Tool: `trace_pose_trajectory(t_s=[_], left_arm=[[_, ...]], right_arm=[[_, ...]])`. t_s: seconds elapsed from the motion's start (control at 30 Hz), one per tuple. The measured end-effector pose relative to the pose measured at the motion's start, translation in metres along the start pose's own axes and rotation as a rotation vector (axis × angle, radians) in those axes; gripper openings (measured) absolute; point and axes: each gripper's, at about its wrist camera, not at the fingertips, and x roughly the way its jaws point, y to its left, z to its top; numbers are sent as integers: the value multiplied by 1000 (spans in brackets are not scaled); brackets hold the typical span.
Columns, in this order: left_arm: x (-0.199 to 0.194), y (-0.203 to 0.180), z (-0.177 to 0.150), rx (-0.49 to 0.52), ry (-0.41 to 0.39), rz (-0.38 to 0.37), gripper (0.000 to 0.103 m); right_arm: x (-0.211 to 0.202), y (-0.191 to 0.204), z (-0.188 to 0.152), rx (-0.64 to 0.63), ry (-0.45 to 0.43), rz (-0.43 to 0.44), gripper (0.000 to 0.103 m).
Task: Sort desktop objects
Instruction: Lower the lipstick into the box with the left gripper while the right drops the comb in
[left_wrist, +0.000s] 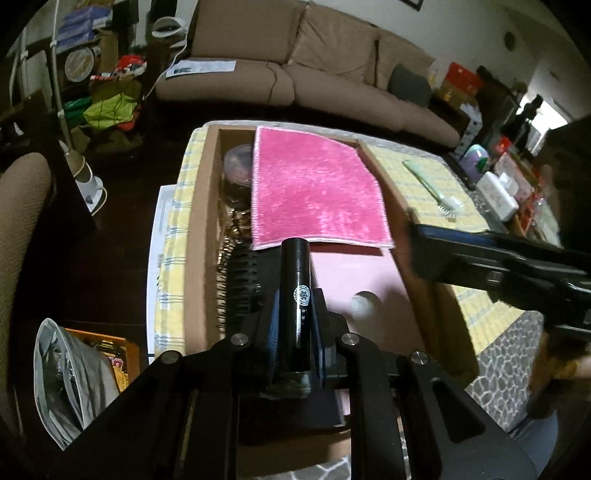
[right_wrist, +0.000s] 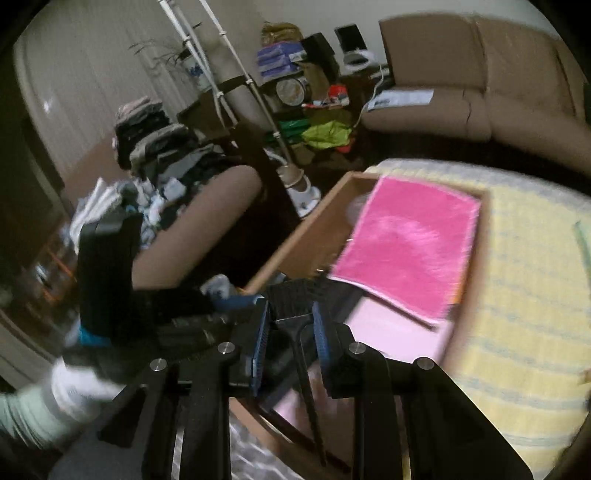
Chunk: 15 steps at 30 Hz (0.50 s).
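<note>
My left gripper (left_wrist: 295, 295) is shut on an upright black tube with a white round logo (left_wrist: 295, 266), hanging over the near end of an open cardboard box (left_wrist: 199, 229). In the box lie a pink cloth (left_wrist: 314, 192), a black hairbrush (left_wrist: 240, 273), a pale pink flat item (left_wrist: 362, 269) and a small white round thing (left_wrist: 364, 304). My right gripper (right_wrist: 290, 314) is shut on a black brush with a thin handle (right_wrist: 291, 295), above the box's near corner. It shows blurred at the right in the left wrist view (left_wrist: 421, 247). The left gripper (right_wrist: 107, 236) appears at the left in the right wrist view.
The box sits on a table with a yellow checked cloth (left_wrist: 443, 192), where a green-handled dish brush (left_wrist: 432, 184) lies to the right. Bottles and boxes crowd the table's far right (left_wrist: 495, 188). A beige sofa (left_wrist: 332, 74) stands behind, a chair (right_wrist: 207, 206) to the left.
</note>
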Motion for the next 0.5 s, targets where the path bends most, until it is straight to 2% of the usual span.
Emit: trace_pose_trajectory(t_s=[0.1, 0.33, 0.47, 0.5], left_arm=[[6, 7, 1, 1, 7, 9, 15], [16, 12, -2, 14, 27, 34, 15], [23, 16, -4, 6, 46, 29, 15], [24, 17, -4, 6, 50, 29, 20]], right_arm=[[27, -8, 3, 102, -2, 44, 24], [55, -37, -2, 278, -25, 65, 24], [59, -51, -8, 326, -24, 7, 26], [60, -52, -9, 326, -19, -11, 27]])
